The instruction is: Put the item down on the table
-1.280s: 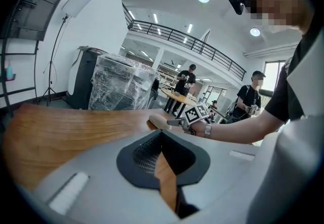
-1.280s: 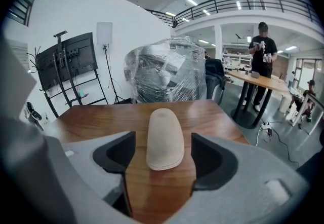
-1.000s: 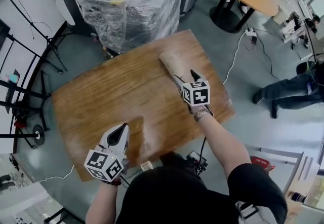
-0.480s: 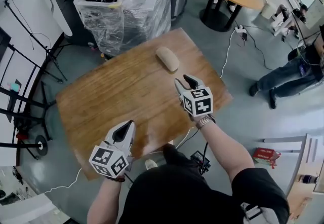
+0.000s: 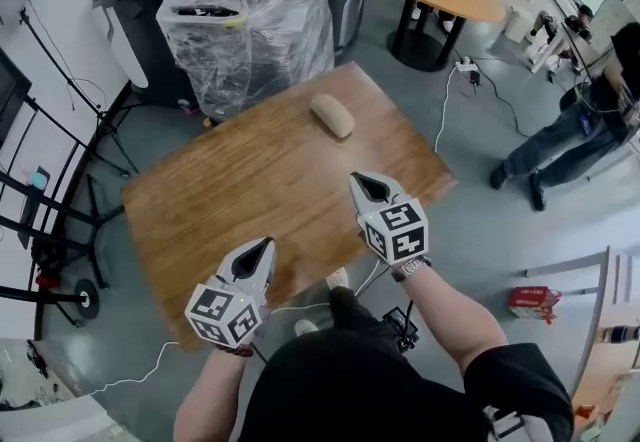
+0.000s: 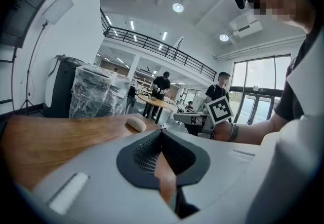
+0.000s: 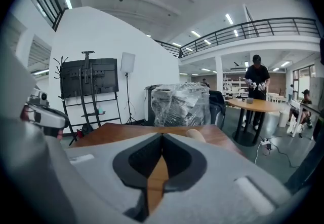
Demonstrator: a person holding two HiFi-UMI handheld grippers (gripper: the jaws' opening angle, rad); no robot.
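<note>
Oblong item (image 5: 332, 115) lies on the table (image 5: 200, 210), upper centre, slanting upper-left to lower-right. Right gripper (image 5: 360, 180), nearer, just below it, has just closed empty; left gripper (image 5: 262, 246) is closed, empty.

A tan oblong item (image 5: 331, 116) lies on the wooden table (image 5: 230, 190) near its far edge.

Right gripper (image 5: 360, 178) drawn back off item (image 5: 331, 115), fingers (image 7: 134, 162) just closed empty; item left lying on table (image 5: 220, 200).
</note>
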